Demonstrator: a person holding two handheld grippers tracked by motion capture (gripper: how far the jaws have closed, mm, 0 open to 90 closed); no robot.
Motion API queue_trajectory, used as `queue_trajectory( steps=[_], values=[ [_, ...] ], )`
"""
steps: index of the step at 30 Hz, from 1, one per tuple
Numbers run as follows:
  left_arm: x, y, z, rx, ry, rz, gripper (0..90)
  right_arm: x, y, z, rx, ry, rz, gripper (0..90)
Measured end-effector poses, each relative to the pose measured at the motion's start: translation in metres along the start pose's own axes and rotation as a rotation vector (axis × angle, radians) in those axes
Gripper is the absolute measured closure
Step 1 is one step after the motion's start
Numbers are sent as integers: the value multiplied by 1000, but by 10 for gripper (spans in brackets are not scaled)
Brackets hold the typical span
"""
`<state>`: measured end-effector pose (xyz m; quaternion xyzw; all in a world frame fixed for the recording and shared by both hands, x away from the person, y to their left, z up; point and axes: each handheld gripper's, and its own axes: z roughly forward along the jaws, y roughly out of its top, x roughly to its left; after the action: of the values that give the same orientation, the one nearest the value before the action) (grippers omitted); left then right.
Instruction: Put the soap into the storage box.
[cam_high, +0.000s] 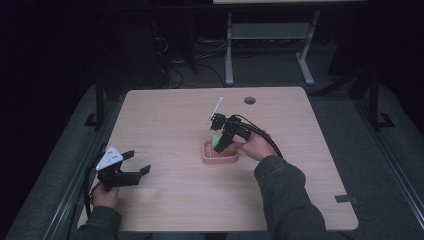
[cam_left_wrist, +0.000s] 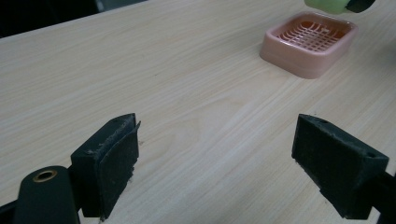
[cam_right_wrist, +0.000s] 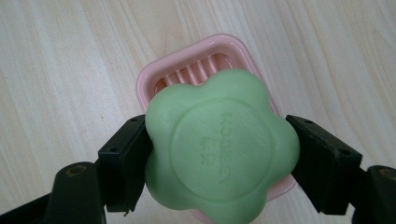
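A green flower-shaped soap (cam_right_wrist: 219, 149) sits squarely between the jaws of the right gripper (cam_right_wrist: 219, 158), which press on its two sides and clench it flat-face toward the camera; faint embossed lettering shows on that face. Directly beneath it lies a pink dish (cam_right_wrist: 154, 79) with a slatted bottom, and the soap covers most of the dish in the right gripper view. In the high view the right gripper (cam_high: 223, 137) tilts down over the dish (cam_high: 220, 157) near the middle of the table (cam_high: 165, 120), with the soap (cam_high: 217, 139) held just above the dish's far edge, not resting in it. The left gripper view shows the dish (cam_left_wrist: 285, 53) holding nothing on its grid, the soap (cam_left_wrist: 327, 4) hanging above it. The left gripper (cam_high: 135, 162) rests near the table's left front edge, well apart from the dish, its jaws spread wide with bare wood between them.
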<state>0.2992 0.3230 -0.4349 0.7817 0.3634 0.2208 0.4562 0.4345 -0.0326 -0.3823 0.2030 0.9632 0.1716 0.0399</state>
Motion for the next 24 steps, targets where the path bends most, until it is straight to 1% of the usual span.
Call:
queue_trajectory(
  steps=[7,10,18,19,21,24],
  values=[
    [1,0,0,0,3,1,144,-1,3,4,-5,2,0,257],
    [0,0,0,-2,2,0,144,-2,3,6,1,-2,0,258],
    [0,0,0,-3,2,1,144,-5,0,13,5,-4,20,258],
    [0,0,0,-4,2,1,144,-5,0,14,5,1,22,257],
    [0,0,0,-4,3,-1,144,-6,1,15,12,-5,15,258],
    [0,0,0,-4,2,-1,144,-7,1,18,14,-2,23,257]
  ],
)
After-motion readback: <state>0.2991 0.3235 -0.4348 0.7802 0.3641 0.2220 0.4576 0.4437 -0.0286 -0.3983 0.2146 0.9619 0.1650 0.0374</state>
